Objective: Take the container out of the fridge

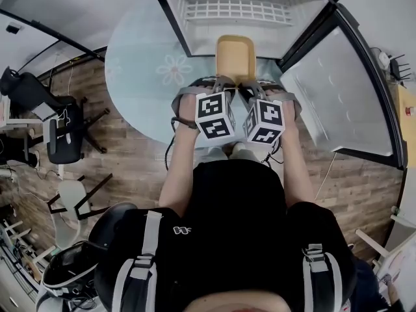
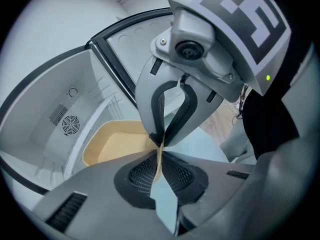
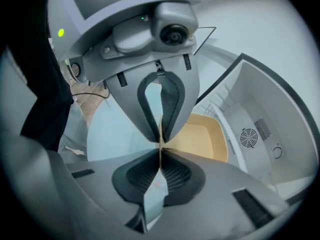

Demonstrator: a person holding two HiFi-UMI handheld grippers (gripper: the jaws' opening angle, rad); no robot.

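A tan open container (image 1: 235, 56) sits half out of the open fridge (image 1: 247, 8), its far end over the fridge's front edge. Both grippers pinch its near rim side by side. In the head view my left gripper (image 1: 220, 86) is on the left part of the rim and my right gripper (image 1: 255, 88) on the right part. The left gripper view shows the left gripper (image 2: 159, 156) with its pads pressed on the thin rim of the container (image 2: 112, 144). My right gripper (image 3: 160, 158) clamps that rim of the container (image 3: 202, 136) the same way.
The fridge door (image 1: 341, 96) stands open to the right. A round pale-blue mat (image 1: 140, 77) with a flower print lies in front of the fridge on the wooden floor. Black chairs (image 1: 62, 135) and a white chair (image 1: 71, 200) stand at the left.
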